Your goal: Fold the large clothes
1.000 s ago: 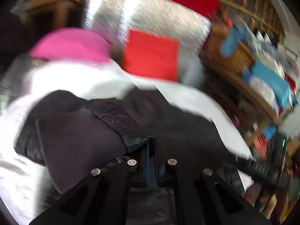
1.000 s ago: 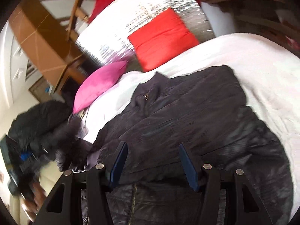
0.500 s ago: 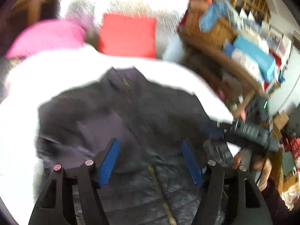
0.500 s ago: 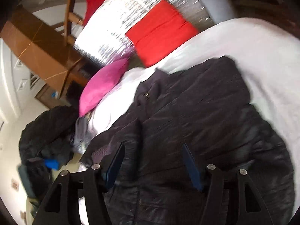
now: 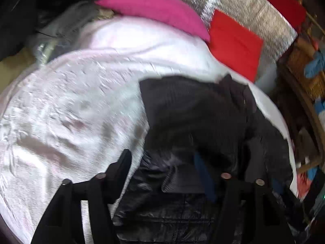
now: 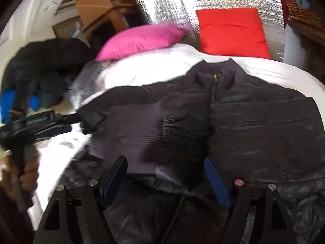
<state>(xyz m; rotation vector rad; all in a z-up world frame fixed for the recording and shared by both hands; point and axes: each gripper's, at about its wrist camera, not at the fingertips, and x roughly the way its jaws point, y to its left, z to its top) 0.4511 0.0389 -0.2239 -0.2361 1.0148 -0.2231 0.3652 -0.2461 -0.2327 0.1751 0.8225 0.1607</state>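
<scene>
No lettering can be read with certainty. The left gripper (image 6: pixel 85 122), seen off to the left of the right gripper's own fingers, carries a pale printed line on its black body, too blurred to make out.

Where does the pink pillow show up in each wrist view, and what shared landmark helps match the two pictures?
Left wrist: the pink pillow sits at the top, left of centre, on the far edge of the white bedcover.
Right wrist: the pink pillow lies in the upper middle, left of centre, beyond the black jacket.
Shared landmark: the red cushion stands just right of the pillow in both.
</scene>
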